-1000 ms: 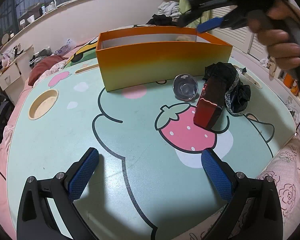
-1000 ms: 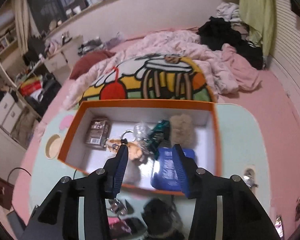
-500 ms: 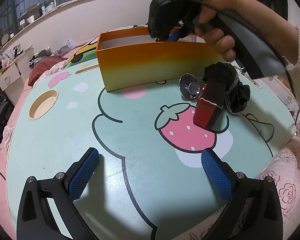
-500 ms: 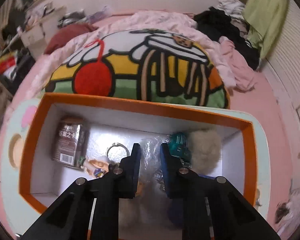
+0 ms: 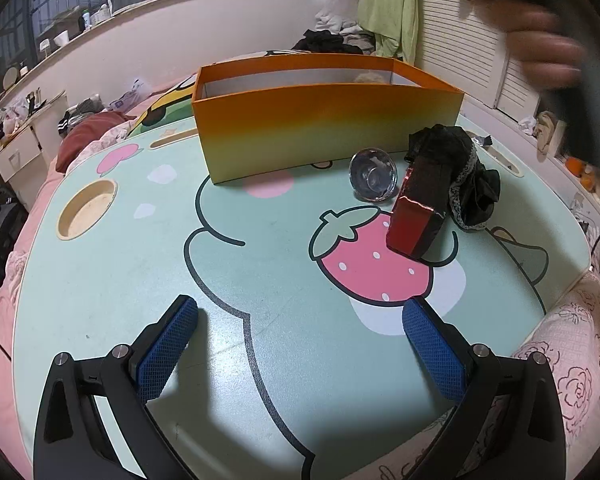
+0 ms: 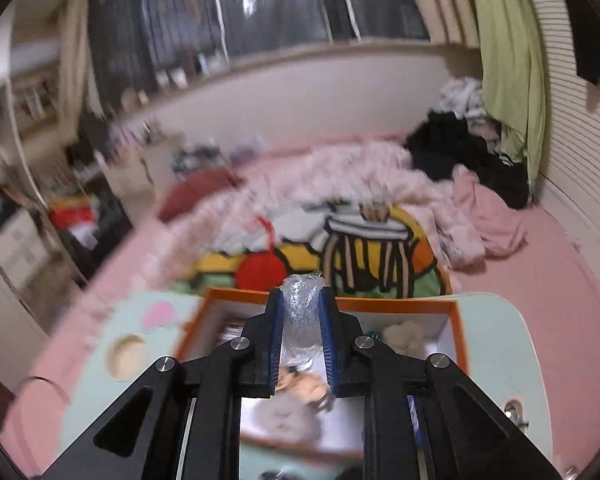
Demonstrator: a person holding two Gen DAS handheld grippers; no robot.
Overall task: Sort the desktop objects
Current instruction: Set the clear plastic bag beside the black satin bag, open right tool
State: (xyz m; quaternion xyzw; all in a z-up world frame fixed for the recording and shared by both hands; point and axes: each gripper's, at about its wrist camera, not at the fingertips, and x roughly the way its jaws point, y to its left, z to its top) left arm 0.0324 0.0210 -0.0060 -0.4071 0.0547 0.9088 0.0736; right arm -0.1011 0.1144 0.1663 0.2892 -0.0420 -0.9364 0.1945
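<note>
A crumpled clear plastic wrap (image 6: 302, 312) is pinched between the blue pads of the right gripper (image 6: 300, 316), low in the centre of the right wrist view; the jaws are closed tight on it, and it is held above the orange box (image 6: 458, 336). In the left wrist view the same gripper appears as a blur at the top right of the frame, with a pale smear at its tip. Inside the box, at the bottom of the right wrist view, several things are already seen: a fluffy beige ball (image 6: 404, 334), a small figure and a pale tuft, all blurred. Whether the wrap is being taken out or put elsewhere cannot be told.

On the mint-green table (image 5: 140, 280), right of centre in the left wrist view, three things are left outside the box: a glass bowl (image 5: 374, 176) on its side, a red box (image 5: 418, 216) just beside it, and a black lace cloth (image 5: 464, 176) touching the red box. The sorting is judged to be partly done.

The left gripper (image 5: 300, 340) is held wide open and empty at the bottom of that frame, above bare tabletop.
</note>
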